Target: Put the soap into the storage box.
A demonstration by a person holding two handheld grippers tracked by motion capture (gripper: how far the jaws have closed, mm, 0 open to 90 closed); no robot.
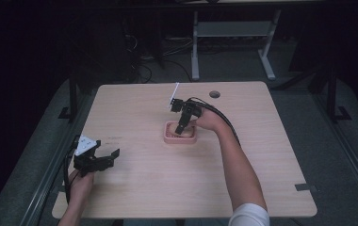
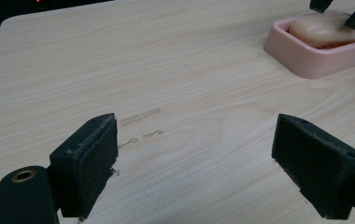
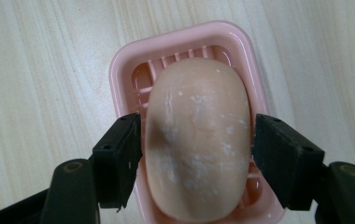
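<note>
A pale, beige bar of soap (image 3: 198,140) lies in a pink soap dish (image 3: 124,60) with a slatted floor, its surface flecked with white marks. The dish stands a little beyond the middle of the counter (image 1: 134,188), and in the high view it shows as a small pink tray (image 1: 167,140).

The right gripper (image 3: 197,140) points down over the dish. Its two black jaws stand one on each long side of the bar, at its waist. The near-left jaw is right against the soap or just beside it, while a thin gap shows between the other jaw and the bar, so whether they are pressing on it cannot be told. The bar rests in the dish. In the high view the person's right hand (image 1: 208,120) holds this gripper (image 1: 183,126) above the dish, the forearm stretched across the counter and a black cable arcing back along it.

The left gripper (image 1: 112,157) is well apart from the dish, near the counter's left front corner, held low in the person's left hand (image 1: 80,182). Its jaws are spread wide with bare wood between them (image 2: 196,154). A few faint scuff marks (image 2: 140,116) lie on the wood just ahead of it.
</note>
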